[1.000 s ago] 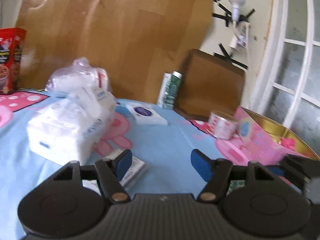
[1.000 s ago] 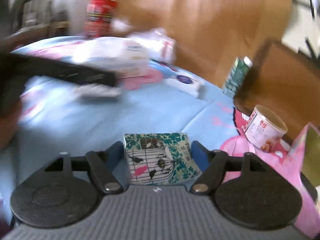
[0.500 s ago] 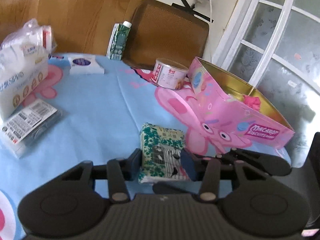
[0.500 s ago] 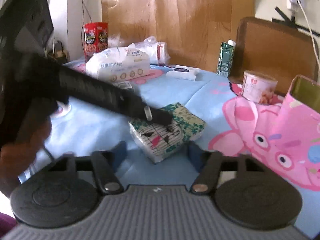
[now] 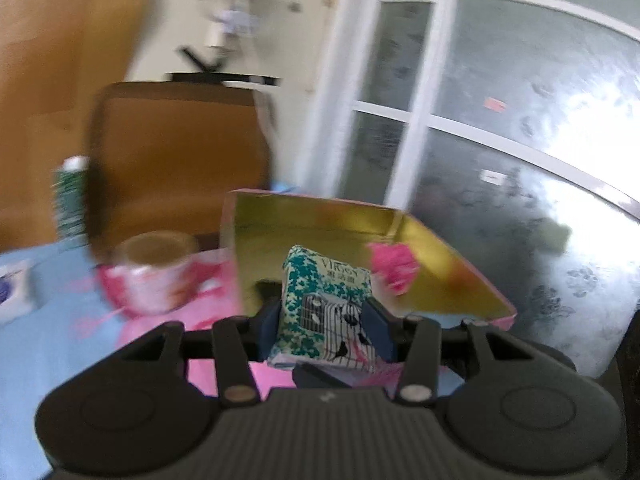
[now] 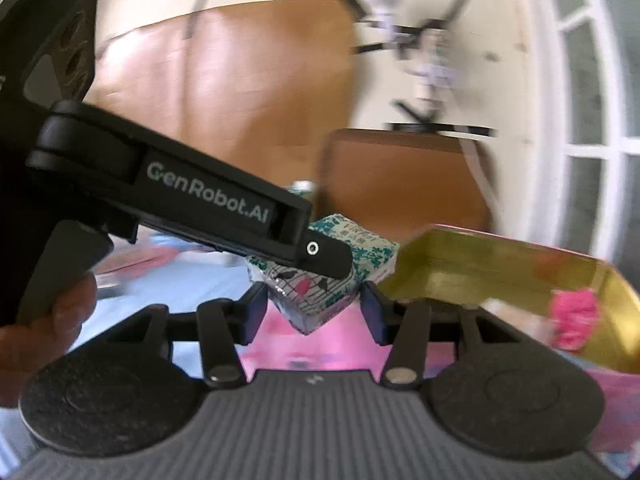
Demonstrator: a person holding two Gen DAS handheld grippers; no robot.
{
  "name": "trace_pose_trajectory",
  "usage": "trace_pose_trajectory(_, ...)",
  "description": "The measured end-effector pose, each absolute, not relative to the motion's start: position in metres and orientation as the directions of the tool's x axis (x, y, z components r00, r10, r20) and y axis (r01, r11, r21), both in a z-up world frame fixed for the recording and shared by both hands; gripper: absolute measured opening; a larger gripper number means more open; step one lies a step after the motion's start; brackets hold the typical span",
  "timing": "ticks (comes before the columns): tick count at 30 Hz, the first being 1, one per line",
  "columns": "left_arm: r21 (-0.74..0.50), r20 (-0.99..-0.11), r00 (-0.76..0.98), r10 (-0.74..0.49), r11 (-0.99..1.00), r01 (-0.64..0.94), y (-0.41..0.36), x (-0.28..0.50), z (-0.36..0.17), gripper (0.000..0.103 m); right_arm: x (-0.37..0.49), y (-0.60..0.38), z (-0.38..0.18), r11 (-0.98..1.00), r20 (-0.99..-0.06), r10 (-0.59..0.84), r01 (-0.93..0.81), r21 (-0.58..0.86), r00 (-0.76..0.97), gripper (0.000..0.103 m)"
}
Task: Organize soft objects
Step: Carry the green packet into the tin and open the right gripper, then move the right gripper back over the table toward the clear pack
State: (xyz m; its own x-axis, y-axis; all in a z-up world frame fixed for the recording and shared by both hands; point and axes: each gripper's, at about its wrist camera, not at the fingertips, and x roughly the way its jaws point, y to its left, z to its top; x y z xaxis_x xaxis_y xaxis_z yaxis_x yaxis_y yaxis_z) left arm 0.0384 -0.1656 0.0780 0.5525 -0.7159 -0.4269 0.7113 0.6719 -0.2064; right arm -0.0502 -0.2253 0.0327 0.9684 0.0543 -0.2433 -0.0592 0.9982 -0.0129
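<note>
One tissue pack (image 5: pixel 326 304) now lifted (off the cloth), clamped in left hand-held gripper (image 5: pixel 325 330), right hand-held gripper (image 6: pixel 313 314) apart.

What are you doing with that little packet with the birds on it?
A person is tidying soft things with a grabbing tool in each hand. The left tool is squeezing the tissue packet and holding it up in front of the open pink tin, which has a gold inside. A fluffy pink thing already lies in that tin. The right tool is open and empty, just beside the packet. The packet is not in the tin yet.
</note>
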Motion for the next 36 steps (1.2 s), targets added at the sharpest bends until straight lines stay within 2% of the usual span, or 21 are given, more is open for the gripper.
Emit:
trace_pose_trajectory(4,-0.172,-0.426,0.505,-0.751,0.615,0.770,-0.224,0.043,0.082,0.047,-0.055,-0.264,0.035,0.997,-0.235,-0.071,0.070,-0.013,0.970,0.054)
trace_pose_trajectory(9,-0.149,-0.466,0.473,-0.748,0.593,0.791,-0.276,0.040,0.072,0.058,-0.052,-0.314,0.026,0.967,-0.247,-0.252,0.252,-0.036,0.936,0.056)
trace_pose_trajectory(12,-0.165,-0.457,0.470,-0.755,0.592,0.789,-0.271,0.036,0.067,0.062,-0.052,-0.336,0.019,0.928,-0.264,-0.367,0.370,-0.039,0.892,0.060)
trace_pose_trajectory(13,-0.161,-0.455,0.479,-0.751,0.598,0.785,-0.267,0.034,0.067,0.063,-0.057,-0.342,0.019,0.925,-0.263,-0.370,0.380,-0.013,0.891,0.063)
trace_pose_trajectory(17,-0.176,-0.443,0.506,-0.740,0.625,0.761,-0.239,0.030,0.069,0.063,-0.065,-0.344,0.012,0.920,-0.249,-0.369,0.390,0.037,0.895,0.063)
trace_pose_trajectory(23,-0.193,-0.416,0.585,-0.696,0.696,0.692,-0.151,0.012,0.064,0.064,-0.079,-0.316,0.016,0.948,-0.202,-0.290,0.309,0.073,0.936,0.063)
trace_pose_trajectory(27,-0.155,-0.418,0.705,-0.573,0.810,0.566,-0.070,-0.002,0.052,0.064,-0.073,-0.286,0.023,0.979,-0.200,-0.181,0.196,0.058,0.963,0.063)
trace_pose_trajectory(31,-0.153,-0.446,0.788,-0.425,0.903,0.401,0.004,-0.011,0.038,0.064,-0.058,-0.246,0.024,0.997,-0.237,-0.024,0.041,0.067,0.971,0.063)
trace_pose_trajectory(36,-0.279,-0.462,0.845,-0.269,0.948,0.149,0.099,-0.018,0.024,0.064,-0.023,-0.182,0.017,0.968,-0.361,0.251,-0.221,0.122,0.898,0.063)
